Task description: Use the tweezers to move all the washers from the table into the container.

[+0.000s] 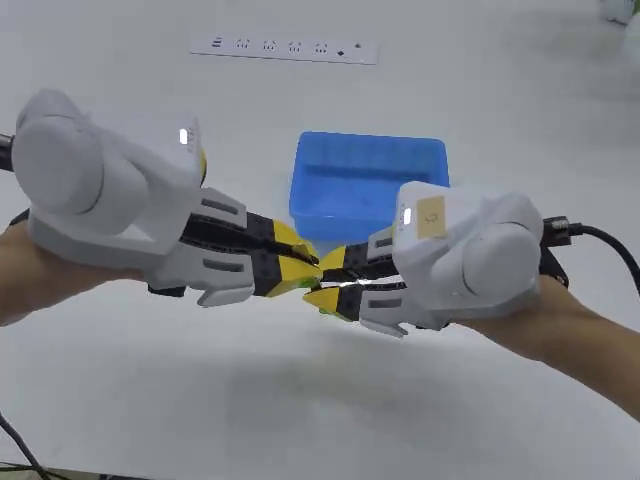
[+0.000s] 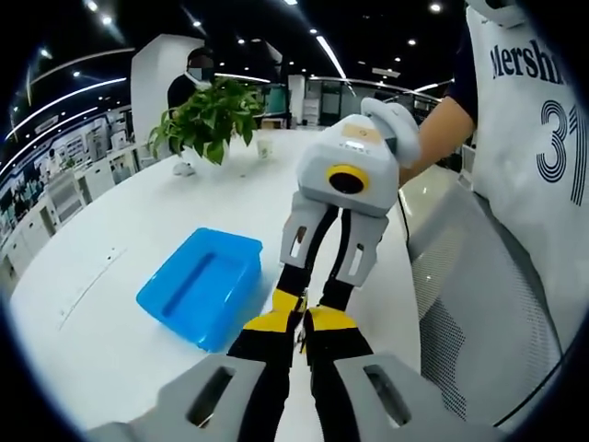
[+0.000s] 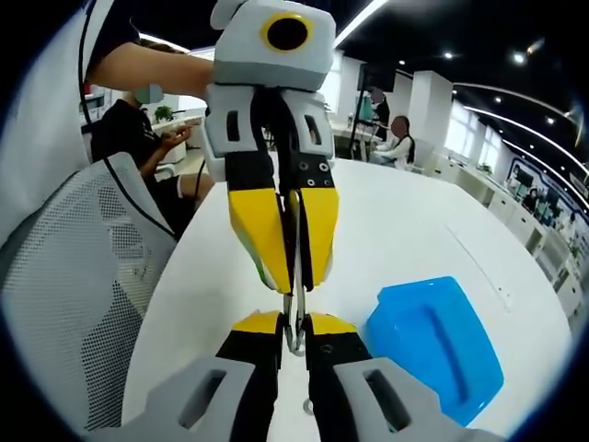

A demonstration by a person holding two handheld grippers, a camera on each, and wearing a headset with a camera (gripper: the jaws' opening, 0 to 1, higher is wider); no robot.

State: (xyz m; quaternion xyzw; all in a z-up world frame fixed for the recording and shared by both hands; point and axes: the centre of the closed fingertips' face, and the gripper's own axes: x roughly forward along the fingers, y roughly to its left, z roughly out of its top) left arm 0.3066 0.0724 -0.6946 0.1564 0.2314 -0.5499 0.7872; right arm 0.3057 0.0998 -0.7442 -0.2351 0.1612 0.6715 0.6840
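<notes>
White surface (image 1: pixel 300 400), blue container (image 1: pixel 365 180) just beyond the fingertips, looks empty. left gripper (image 1: pixel 308 262) and right gripper (image 1: pixel 326 290) meet tip to tip, both sets of fingers closed on the tweezers (image 3: pixel 294 308), probably a handover or regrip so one side gets a working hold. Small ring, likely a washer (image 3: pixel 307 403), lies on the surface under the right fingers, not yet picked
</notes>
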